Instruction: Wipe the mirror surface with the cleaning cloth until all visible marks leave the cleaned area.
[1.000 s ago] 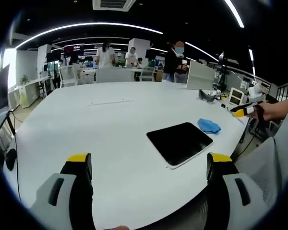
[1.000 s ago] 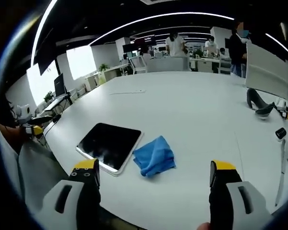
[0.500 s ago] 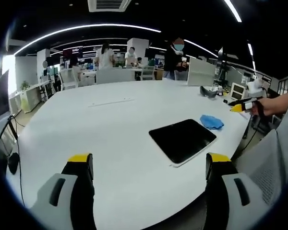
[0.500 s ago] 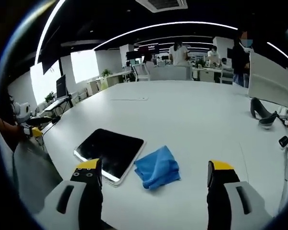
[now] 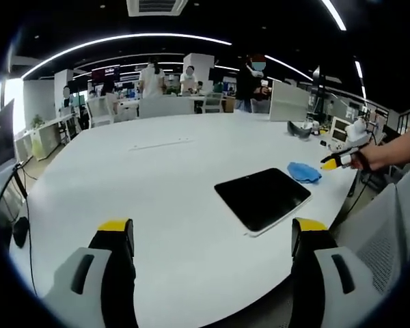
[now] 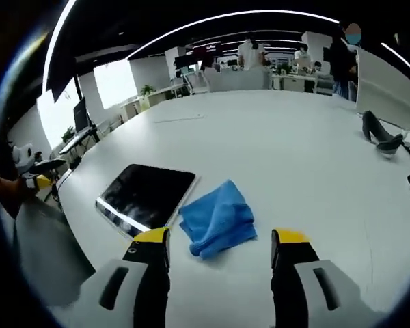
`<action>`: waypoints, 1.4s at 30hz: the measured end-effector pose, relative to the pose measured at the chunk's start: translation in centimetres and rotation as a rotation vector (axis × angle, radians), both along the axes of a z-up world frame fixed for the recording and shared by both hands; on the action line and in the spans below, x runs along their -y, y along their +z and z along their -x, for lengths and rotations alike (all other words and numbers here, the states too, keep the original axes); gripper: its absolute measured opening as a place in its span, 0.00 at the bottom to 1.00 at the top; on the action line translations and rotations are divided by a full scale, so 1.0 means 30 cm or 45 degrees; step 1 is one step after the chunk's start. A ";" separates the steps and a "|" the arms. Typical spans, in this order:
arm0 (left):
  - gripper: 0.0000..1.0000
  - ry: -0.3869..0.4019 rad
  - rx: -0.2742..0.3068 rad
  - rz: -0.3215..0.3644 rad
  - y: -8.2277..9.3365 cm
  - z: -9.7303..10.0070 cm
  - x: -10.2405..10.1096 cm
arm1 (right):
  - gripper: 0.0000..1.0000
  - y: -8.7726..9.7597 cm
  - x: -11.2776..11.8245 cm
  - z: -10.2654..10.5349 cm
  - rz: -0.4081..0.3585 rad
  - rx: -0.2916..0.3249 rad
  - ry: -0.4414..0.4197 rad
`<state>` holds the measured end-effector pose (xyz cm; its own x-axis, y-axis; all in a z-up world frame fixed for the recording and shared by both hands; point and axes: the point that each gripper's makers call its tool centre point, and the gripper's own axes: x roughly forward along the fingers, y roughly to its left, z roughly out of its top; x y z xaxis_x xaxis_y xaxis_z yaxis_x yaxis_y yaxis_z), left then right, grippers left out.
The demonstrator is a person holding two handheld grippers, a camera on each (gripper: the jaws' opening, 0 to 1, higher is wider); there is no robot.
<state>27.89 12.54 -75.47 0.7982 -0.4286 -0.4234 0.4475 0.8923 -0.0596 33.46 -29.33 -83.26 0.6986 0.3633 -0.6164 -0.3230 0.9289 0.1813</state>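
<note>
A dark rectangular mirror [image 5: 262, 197] [image 6: 144, 196] with a pale rim lies flat near the edge of the white table [image 5: 157, 184]. A crumpled blue cleaning cloth [image 6: 217, 218] [image 5: 304, 171] rests on the table just beside the mirror. My right gripper [image 6: 221, 240] is open and hovers close over the cloth's near edge, jaws on either side of it. In the left gripper view the right gripper [image 5: 339, 160] comes in from the right, next to the cloth. My left gripper [image 5: 212, 229] is open over bare table, short of the mirror.
Grey tools [image 6: 380, 139] and small devices lie at the table's far right. A thin strip [image 5: 158, 144] lies further back on the table. People stand among desks and chairs behind the table. A cable [image 5: 24, 205] hangs off the left edge.
My right gripper has dropped towards the blue cloth and its jaws have come closer together. The left gripper has hardly moved.
</note>
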 end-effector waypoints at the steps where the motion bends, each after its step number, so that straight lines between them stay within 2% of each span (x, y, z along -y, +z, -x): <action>1: 0.95 -0.001 -0.001 0.001 -0.001 0.000 0.001 | 0.51 -0.008 0.001 -0.007 0.000 -0.009 -0.009; 3: 0.95 -0.003 -0.006 -0.008 -0.005 0.000 0.000 | 0.42 -0.036 0.003 -0.021 0.016 -0.036 -0.021; 8: 0.94 -0.008 -0.013 -0.011 -0.008 0.003 0.002 | 0.34 -0.073 -0.003 -0.060 0.072 -0.067 -0.032; 12: 0.94 -0.007 -0.013 -0.013 -0.008 0.005 0.001 | 0.29 -0.072 -0.032 -0.091 0.066 -0.073 -0.050; 14: 0.94 -0.009 -0.016 -0.015 -0.010 0.006 0.001 | 0.23 -0.058 -0.043 -0.098 0.098 -0.054 -0.048; 16: 0.93 -0.011 -0.017 -0.017 -0.011 0.006 0.001 | 0.16 -0.044 -0.060 -0.105 0.081 -0.042 -0.046; 19: 0.93 -0.013 -0.018 -0.019 -0.013 0.006 0.000 | 0.18 -0.049 -0.097 -0.108 0.105 -0.042 0.014; 23: 0.93 -0.020 -0.023 -0.021 -0.015 0.009 0.001 | 0.18 -0.091 -0.089 -0.110 0.160 -0.079 0.029; 26: 0.93 -0.024 -0.029 -0.025 -0.019 0.010 0.003 | 0.17 -0.087 -0.100 -0.109 0.176 -0.079 0.045; 28: 0.93 -0.027 -0.032 -0.027 -0.021 0.010 0.003 | 0.17 -0.060 -0.109 -0.115 0.208 -0.043 0.062; 29: 0.93 -0.028 -0.034 -0.027 -0.022 0.010 0.003 | 0.17 -0.037 -0.122 -0.117 0.236 -0.001 0.097; 31: 0.92 -0.031 -0.035 -0.029 -0.023 0.010 0.003 | 0.16 -0.032 -0.144 -0.116 0.239 0.017 0.145; 34: 0.92 -0.035 -0.038 -0.031 -0.025 0.010 0.005 | 0.19 -0.095 -0.121 -0.104 0.326 -0.071 0.170; 36: 0.92 -0.034 -0.039 -0.031 -0.026 0.010 0.005 | 0.19 -0.115 -0.088 -0.111 0.378 -0.088 0.140; 40: 0.92 -0.031 -0.038 -0.032 -0.025 0.008 0.005 | 0.21 -0.134 -0.104 -0.110 0.354 -0.101 0.179; 41: 0.91 -0.032 -0.038 -0.031 -0.025 0.008 0.005 | 0.20 -0.133 -0.108 -0.109 0.376 -0.092 0.203; 42: 0.91 -0.032 -0.037 -0.032 -0.025 0.008 0.006 | 0.18 -0.134 -0.094 -0.115 0.460 -0.061 0.237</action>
<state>27.65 12.36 -76.21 0.7747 -0.4371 -0.4568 0.4680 0.8823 -0.0505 36.89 -26.50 -87.28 0.6087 0.2351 -0.7578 -0.4910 0.8618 -0.1271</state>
